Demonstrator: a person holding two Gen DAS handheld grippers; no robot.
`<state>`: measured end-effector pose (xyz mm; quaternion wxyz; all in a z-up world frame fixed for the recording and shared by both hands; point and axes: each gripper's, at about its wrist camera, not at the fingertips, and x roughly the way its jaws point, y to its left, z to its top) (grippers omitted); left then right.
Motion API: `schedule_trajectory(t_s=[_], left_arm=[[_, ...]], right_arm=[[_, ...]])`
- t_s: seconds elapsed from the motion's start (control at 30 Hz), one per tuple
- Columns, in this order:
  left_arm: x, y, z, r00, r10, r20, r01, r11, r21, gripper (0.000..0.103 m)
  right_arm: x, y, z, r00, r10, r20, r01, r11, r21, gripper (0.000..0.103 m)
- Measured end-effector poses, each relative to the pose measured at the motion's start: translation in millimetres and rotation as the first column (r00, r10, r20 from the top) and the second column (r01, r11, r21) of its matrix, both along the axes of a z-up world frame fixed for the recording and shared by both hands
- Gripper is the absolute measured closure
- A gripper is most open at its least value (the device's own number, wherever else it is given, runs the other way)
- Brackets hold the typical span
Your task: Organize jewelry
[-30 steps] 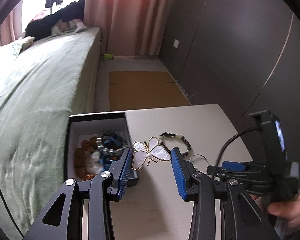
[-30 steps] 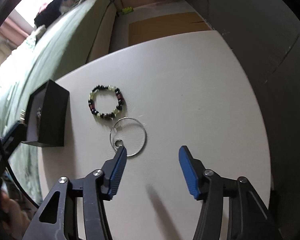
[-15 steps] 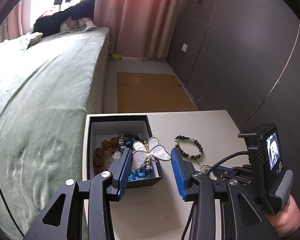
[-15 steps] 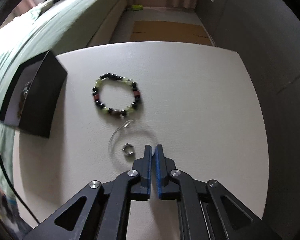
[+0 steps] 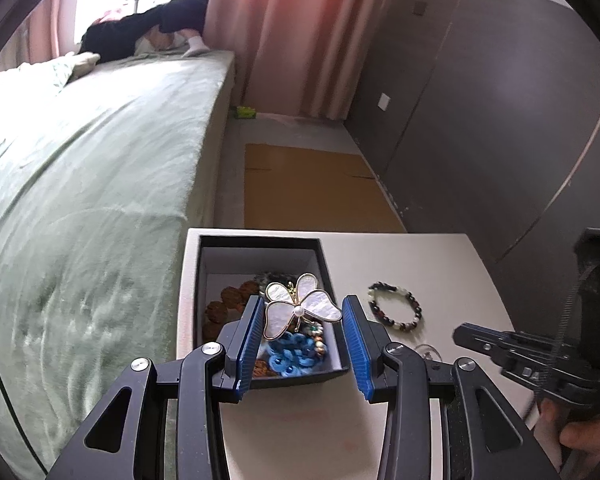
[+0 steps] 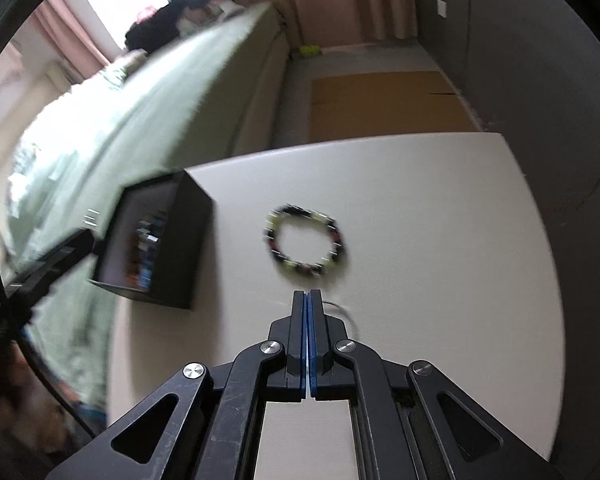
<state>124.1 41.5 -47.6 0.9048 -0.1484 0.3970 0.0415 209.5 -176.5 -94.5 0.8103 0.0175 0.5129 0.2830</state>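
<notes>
Left gripper [image 5: 302, 322] clamped on a mother-of-pearl butterfly brooch [image 5: 298, 310], blue pads against its wingtips, held above the near end of a black jewelry box [image 5: 260, 242]. Inside the box: brown beads [image 5: 228, 300] and a blue knotted piece [image 5: 292, 354]. On the pale table [image 5: 440, 264], right of the box, a dark and pale beaded bracelet [image 5: 396, 310]. Nearer, a thin wire hoop [image 5: 430, 354], partly hidden. Right gripper [image 5: 532, 354] at the right edge, fingertips out of sight. Green bed [image 5: 80, 184] along the left.
</notes>
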Motion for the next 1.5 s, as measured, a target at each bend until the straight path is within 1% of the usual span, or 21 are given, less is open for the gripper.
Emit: schedule_trajectory(t_s=[0.1,0.13,0.2,0.23,0.3,0.37,0.4,0.43,0.57,0.67,0.77,0.83,0.9,0.93,1.0,1.03,1.13,1.2,1.27,1.37,1.5], left_arm=[[2.4,8.1,-1.5,1.0,0.014,-0.002,-0.014,1.0,-0.01,0.062],[3.3,9.9,-2.2,1.0,0.017,-0.003,-0.017,1.0,-0.012,0.062],[5.0,13.8,-4.0,1.0,0.024,-0.009,-0.024,1.0,-0.016,0.062],[5.7,15.2,-4.6,1.0,0.026,-0.011,-0.027,0.999,-0.018,0.062],[6.2,18.5,-5.2,0.999,0.033,-0.014,-0.033,0.999,-0.025,0.062],[5.2,21.0,-4.4,0.999,0.038,-0.012,-0.038,0.999,-0.032,0.062],[4.5,21.7,-3.8,0.999,0.039,-0.011,-0.04,0.999,-0.034,0.062],[3.9,22.0,-3.3,0.999,0.04,-0.009,-0.041,0.999,-0.034,0.062],[0.0,24.0,-1.1,0.999,0.046,-0.004,-0.046,0.998,-0.033,0.062],[-3.5,27.1,0.7,0.999,0.053,0.001,-0.053,0.998,-0.038,0.062],[-4.9,30.1,2.0,0.998,0.058,0.005,-0.058,0.997,-0.043,0.062],[-4.9,31.7,1.8,0.998,0.061,0.004,-0.061,0.997,-0.045,0.062],[-4.9,33.7,0.9,0.998,0.061,0.002,-0.061,0.997,-0.047,0.062],[-4.6,34.1,0.6,0.998,0.062,0.0,-0.062,0.997,-0.048,0.062],[-4.1,35.4,-0.2,0.998,0.063,-0.001,-0.063,0.997,-0.054,0.062],[-4.0,35.8,-0.4,0.998,0.062,-0.001,-0.062,0.996,-0.059,0.062],[-1.9,37.0,-0.4,0.999,0.044,0.019,-0.042,0.994,-0.103,0.061],[1.0,39.1,-1.0,0.999,0.046,0.015,-0.044,0.992,-0.119,0.057],[2.5,42.0,-2.1,0.998,0.054,0.009,-0.052,0.989,-0.141,0.04],[-1.0,46.8,1.0,0.997,0.075,0.029,-0.069,0.985,-0.157,0.038],[-5.2,52.9,3.9,0.994,0.099,0.035,-0.093,0.985,-0.143,0.037]], right_arm=[[8.5,3.5,6.8,1.0,-0.001,0.001,0.001,1.0,0.025,0.101],[13.1,3.9,2.6,1.0,-0.003,-0.002,0.003,1.0,0.022,0.101],[17.4,4.5,-5.8,0.999,-0.008,-0.052,0.009,1.0,0.007,0.101],[22.7,4.6,-13.2,0.997,-0.015,-0.081,0.015,1.0,-0.007,0.101],[36.3,5.6,-28.5,0.994,-0.03,-0.104,0.024,0.998,-0.061,0.099],[38.8,11.2,-38.3,0.99,-0.021,-0.139,0.01,0.997,-0.079,0.085],[38.7,13.4,-41.2,0.988,-0.012,-0.157,0.001,0.998,-0.07,0.067],[37.1,15.9,-42.1,0.986,-0.003,-0.165,-0.005,0.999,-0.05,0.059],[29.3,24.3,-41.3,0.983,0.04,-0.178,-0.041,0.999,-0.001,0.059],[27.0,27.2,-45.7,0.979,0.059,-0.197,-0.061,0.998,-0.002,0.062],[26.3,37.7,-55.3,0.978,0.048,-0.202,-0.058,0.997,-0.041,0.071],[25.8,43.7,-61.9,0.977,0.029,-0.209,-0.046,0.996,-0.074,0.082],[22.7,49.1,-58.9,0.986,0.016,-0.164,-0.038,0.99,-0.135,0.093],[20.7,52.6,-57.4,0.99,0.018,-0.143,-0.043,0.984,-0.171,0.096],[19.1,55.5,-55.8,0.992,0.024,-0.12,-0.048,0.978,-0.203,0.098],[19.9,54.2,-55.4,0.992,0.016,-0.126,-0.04,0.981,-0.191,0.098],[24.9,42.8,-45.4,0.991,-0.009,-0.136,-0.004,0.996,-0.093,0.099],[26.8,34.7,-30.4,0.993,-0.022,-0.118,0.02,1.0,-0.021,0.099],[27.3,25.5,-14.3,0.995,-0.029,-0.095,0.035,0.998,0.057,0.099],[26.5,22.1,-1.5,0.997,-0.028,-0.076,0.038,0.99,0.137,0.099],[20.1,27.7,10.1,0.999,-0.01,-0.045,0.019,0.977,0.212,0.099]])
